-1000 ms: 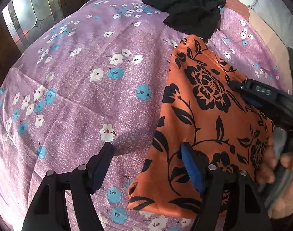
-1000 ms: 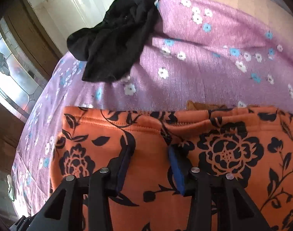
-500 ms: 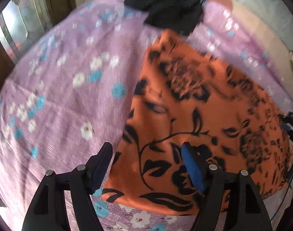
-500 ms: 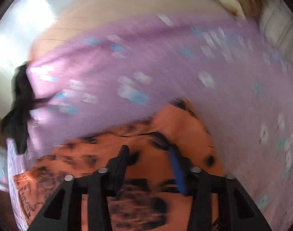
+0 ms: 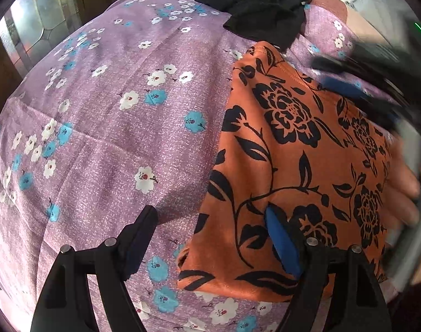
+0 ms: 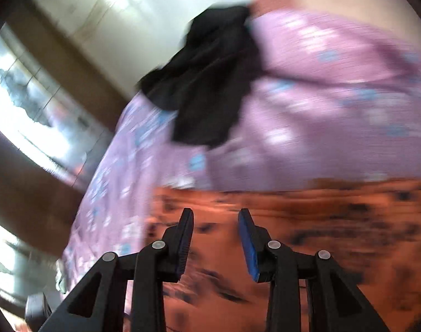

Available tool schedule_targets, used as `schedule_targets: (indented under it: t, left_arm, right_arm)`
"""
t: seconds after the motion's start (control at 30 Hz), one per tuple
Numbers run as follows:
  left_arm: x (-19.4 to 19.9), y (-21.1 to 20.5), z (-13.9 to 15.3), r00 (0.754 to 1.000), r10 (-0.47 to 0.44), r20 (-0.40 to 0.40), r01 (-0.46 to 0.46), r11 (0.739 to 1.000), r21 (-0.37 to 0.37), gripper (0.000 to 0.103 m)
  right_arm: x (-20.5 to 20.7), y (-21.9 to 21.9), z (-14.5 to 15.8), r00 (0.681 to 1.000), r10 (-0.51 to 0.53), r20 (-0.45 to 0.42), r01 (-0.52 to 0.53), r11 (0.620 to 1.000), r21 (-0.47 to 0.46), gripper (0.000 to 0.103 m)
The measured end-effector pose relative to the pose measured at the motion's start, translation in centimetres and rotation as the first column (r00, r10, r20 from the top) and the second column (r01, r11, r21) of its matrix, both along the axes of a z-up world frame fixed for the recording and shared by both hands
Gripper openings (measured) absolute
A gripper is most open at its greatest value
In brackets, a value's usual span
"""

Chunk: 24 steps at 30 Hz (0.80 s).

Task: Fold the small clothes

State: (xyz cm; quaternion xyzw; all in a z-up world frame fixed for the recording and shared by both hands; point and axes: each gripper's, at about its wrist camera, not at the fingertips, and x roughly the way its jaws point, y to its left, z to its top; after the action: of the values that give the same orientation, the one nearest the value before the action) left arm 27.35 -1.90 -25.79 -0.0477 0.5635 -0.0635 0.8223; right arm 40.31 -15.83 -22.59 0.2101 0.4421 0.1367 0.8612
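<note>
Orange floral garment (image 5: 293, 149) — soft, folded, rectangular

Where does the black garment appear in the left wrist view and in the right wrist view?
Left wrist view: black garment at the top, right of centre, beyond the orange cloth.
Right wrist view: black garment at the centre, upper half, blurred.
Shared landmark: the purple flowered sheet on which it lies.
</note>
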Motion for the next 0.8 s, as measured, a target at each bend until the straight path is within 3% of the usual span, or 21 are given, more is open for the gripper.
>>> schedule_targets:
  t: [0.07,0.13,0.2,0.3,0.4,0.53,0.67,0.8]
  left_arm:
    - [-0.1,0.1,-0.2,1.000,-0.025,0.001,0.025,1.000,0.007,0.081]
    - [0.0,0.3,-0.3,0.999,-0.041,-0.004,0.041,0.999,0.003,0.081]
    - [0.4,0.3,-0.3,0.999,-0.045,-0.010,0.045,0.999,-0.006,0.082]
    - [1.0,0.8,-0.1,0.999,-0.037,-0.017,0.037,0.999,-0.017,0.082]
    - [1.1,2.2,1.1,1.000,0.011,0.027,-0.010,1.000,-0.013,0.082]
    - [0.3,2.6,3.0,0.992,0.012,0.127,-0.017,0.999,0.040,0.082]
    - [0.4,1.6,1.4,0.997,-0.019,0.075,0.009,0.990,0.140,0.082]
    - [0.3,1.3,0.5,0.997,-0.020,0.073,0.007,0.985,0.170,0.084]
  right_arm:
    - [2.1,2.7,-1.6,0.998,0.041,-0.043,-0.040,0.999,0.027,0.037]
    - [4.3,4.0,-4.5,0.992,0.009,-0.123,-0.003,0.999,0.047,0.035]
    - [4.6,3.4,-4.6,0.997,-0.027,-0.075,0.034,0.995,0.093,0.035]
    - [3.6,1.3,-4.8,0.993,-0.060,-0.106,0.081,0.977,0.198,0.035]
    - [0.1,-1.5,-3.5,0.993,-0.095,-0.076,0.107,0.979,0.176,0.037]
    - [-7.6,-7.6,-2.0,0.982,-0.177,-0.060,0.186,0.964,0.189,0.038]
    - [-14.1,-13.1,-1.2,0.962,-0.258,-0.088,0.270,0.947,0.172,0.037]
    - [-20.9,-18.6,-1.6,0.914,-0.387,-0.122,0.400,0.910,0.106,0.037]
